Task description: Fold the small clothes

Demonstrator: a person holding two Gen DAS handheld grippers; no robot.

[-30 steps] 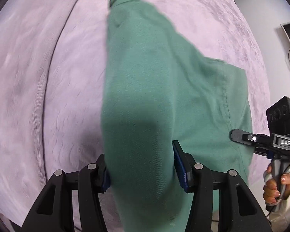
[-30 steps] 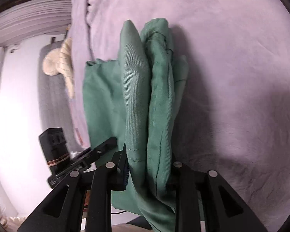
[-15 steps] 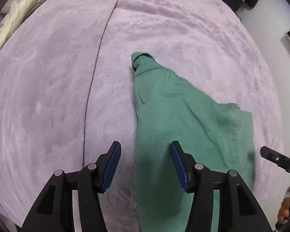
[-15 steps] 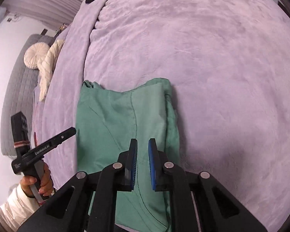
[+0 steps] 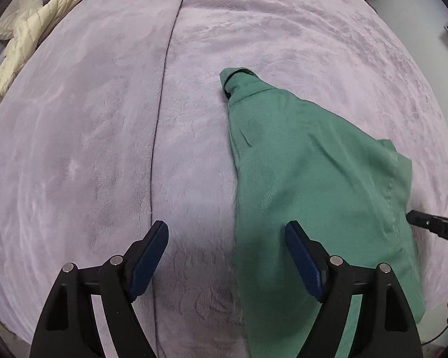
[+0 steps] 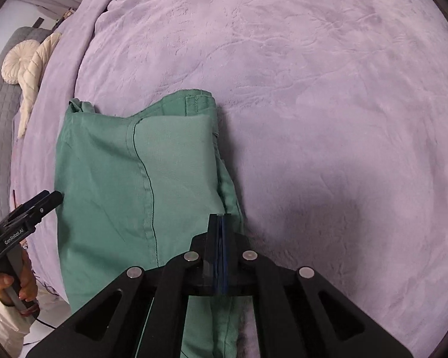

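Green garment folded flat on bed; left hand-held gripper spread apart, right hand-held gripper pressed together, empty.

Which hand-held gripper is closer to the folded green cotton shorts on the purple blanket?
Right. The right hand-held gripper hangs shut directly over the folded green cotton shorts. The left hand-held gripper is open, mostly over purple fleece blanket, with one finger overlapping the shorts' edge.

A lilac plush blanket is covering the bed. A cream quilted jacket and a round cream cushion are lying at the far left, against grey upholstery.
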